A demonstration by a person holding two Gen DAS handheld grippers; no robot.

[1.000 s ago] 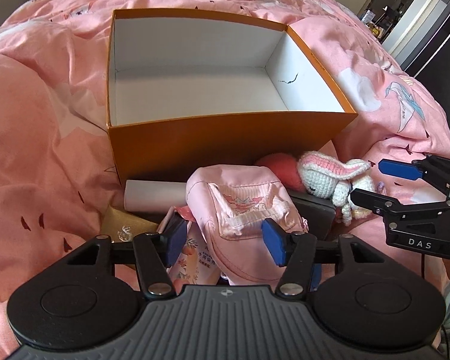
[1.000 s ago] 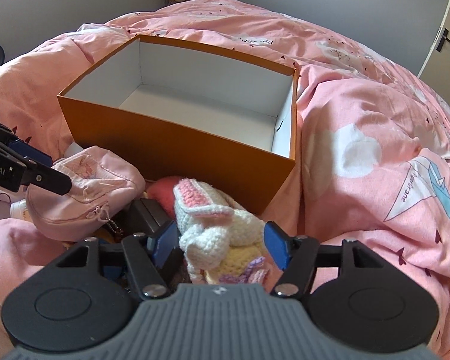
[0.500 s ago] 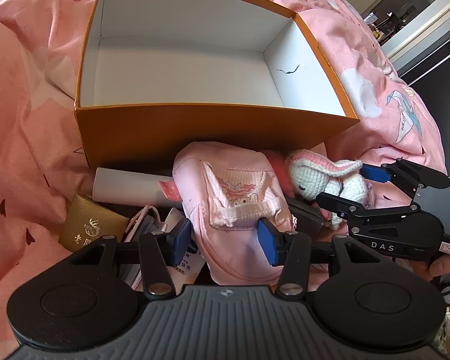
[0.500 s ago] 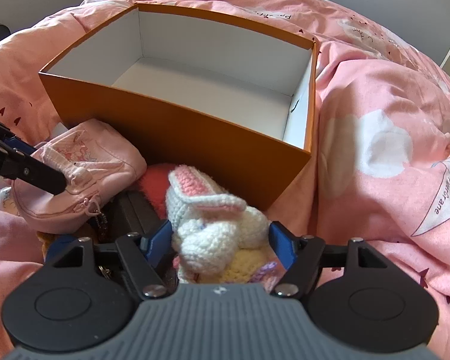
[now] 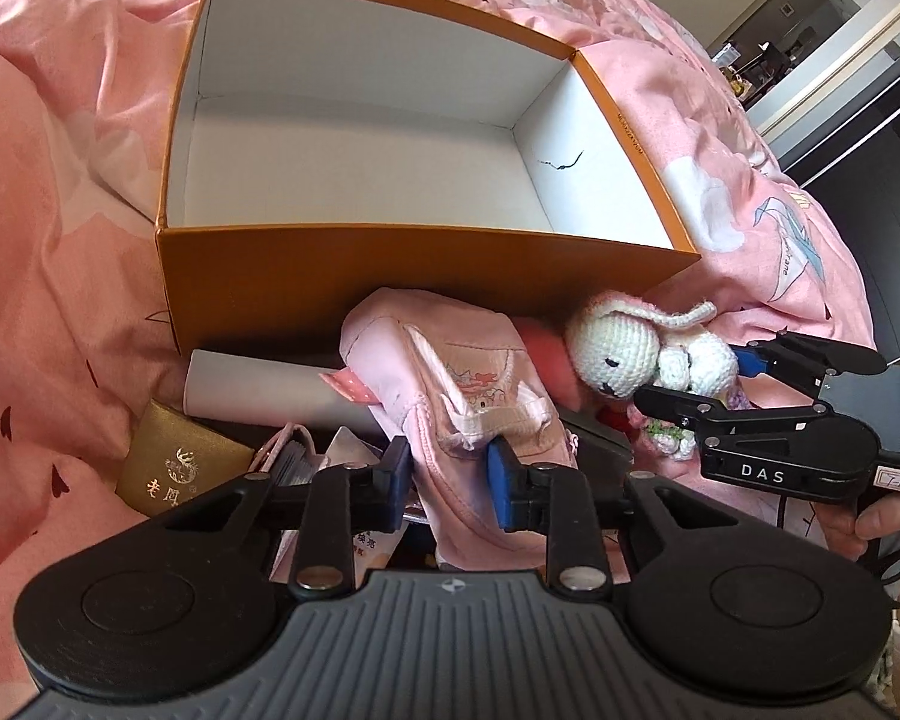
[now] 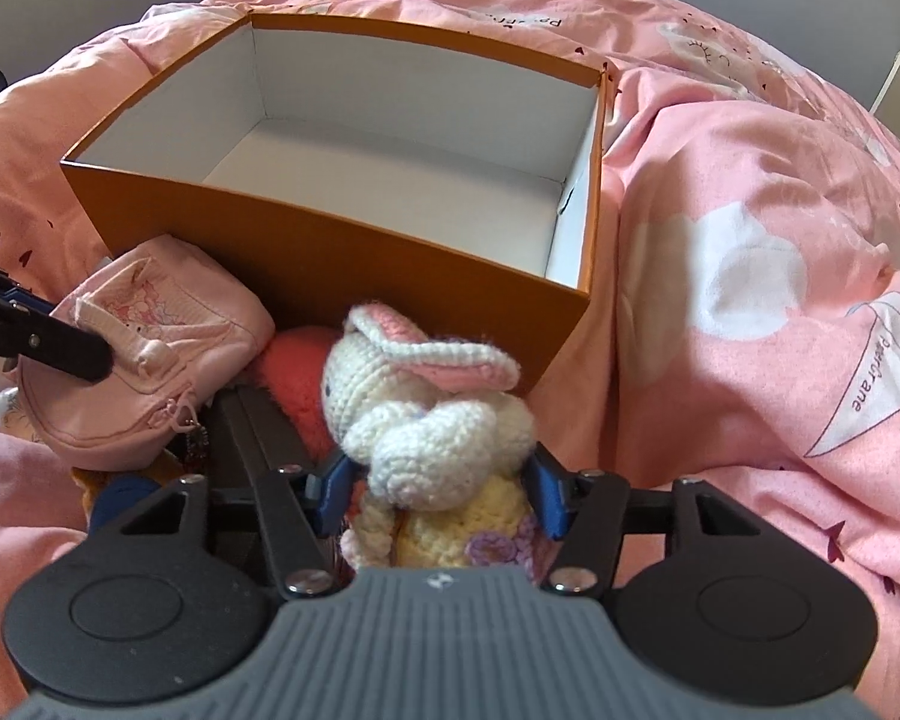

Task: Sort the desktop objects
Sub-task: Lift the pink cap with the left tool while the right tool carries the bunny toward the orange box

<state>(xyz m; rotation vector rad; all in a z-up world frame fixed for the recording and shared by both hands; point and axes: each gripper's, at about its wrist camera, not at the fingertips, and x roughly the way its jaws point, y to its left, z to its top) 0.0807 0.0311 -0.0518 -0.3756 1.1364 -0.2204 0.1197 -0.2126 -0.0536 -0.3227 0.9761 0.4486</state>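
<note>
An open orange box point(image 5: 390, 276) with a white empty inside stands on the pink bedding; it also shows in the right wrist view point(image 6: 306, 240). My left gripper point(image 5: 447, 474) is shut on a pink fabric pouch point(image 5: 468, 384), just in front of the box. My right gripper point(image 6: 441, 498) is shut on a crocheted white bunny point(image 6: 426, 414), which also shows in the left wrist view point(image 5: 636, 354) to the right of the pouch. The pouch appears at the left of the right wrist view point(image 6: 144, 360).
A white tube point(image 5: 258, 390), a gold pouch point(image 5: 174, 468), packets point(image 5: 342, 450), a red plush thing point(image 6: 300, 372) and a black case point(image 6: 252, 438) lie in a heap before the box. Pink bedding point(image 6: 750, 300) surrounds everything.
Both grippers have closed: the left onto the pink pouch, the right onto the bunny. Both moved closer to the box front, and the bunny now sits upright between the right fingers.
</note>
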